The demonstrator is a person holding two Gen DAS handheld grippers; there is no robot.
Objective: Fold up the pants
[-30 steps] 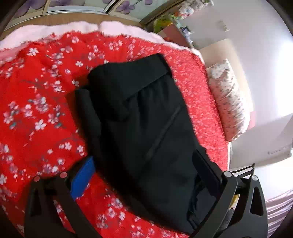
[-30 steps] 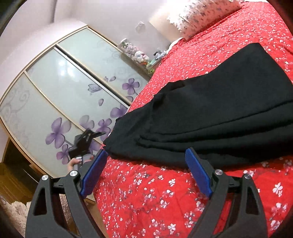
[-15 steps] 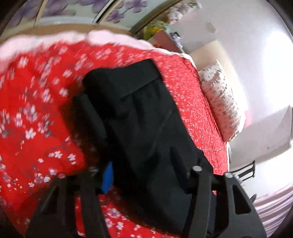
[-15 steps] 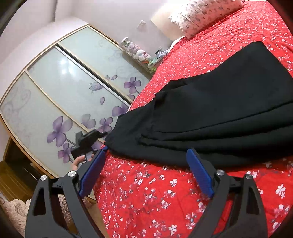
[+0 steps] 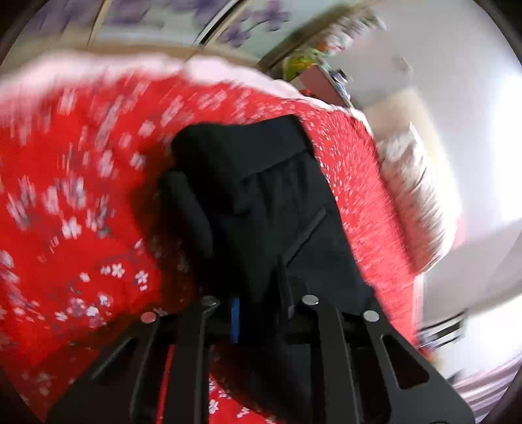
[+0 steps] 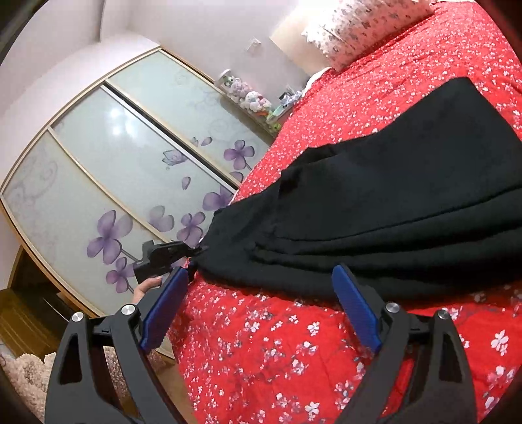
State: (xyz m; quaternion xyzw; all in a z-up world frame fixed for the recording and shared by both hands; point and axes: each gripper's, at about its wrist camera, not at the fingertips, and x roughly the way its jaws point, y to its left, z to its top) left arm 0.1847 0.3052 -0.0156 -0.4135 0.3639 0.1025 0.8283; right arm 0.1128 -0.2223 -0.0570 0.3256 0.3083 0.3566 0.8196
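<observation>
Left gripper (image 5: 257, 310) angled down, jaws closing with black cloth between them; right gripper (image 6: 259, 306) hovers, jaws wide apart.

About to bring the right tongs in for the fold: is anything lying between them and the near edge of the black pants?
Nothing visible. Only bare red floral bedspread lies between the open right tongs and the pants. The left tongs, closing on the corner, sit off to the side.

Black pants (image 6: 385, 208) and a pillow (image 6: 355, 29) lie on the red floral bed (image 6: 277, 352).
</observation>
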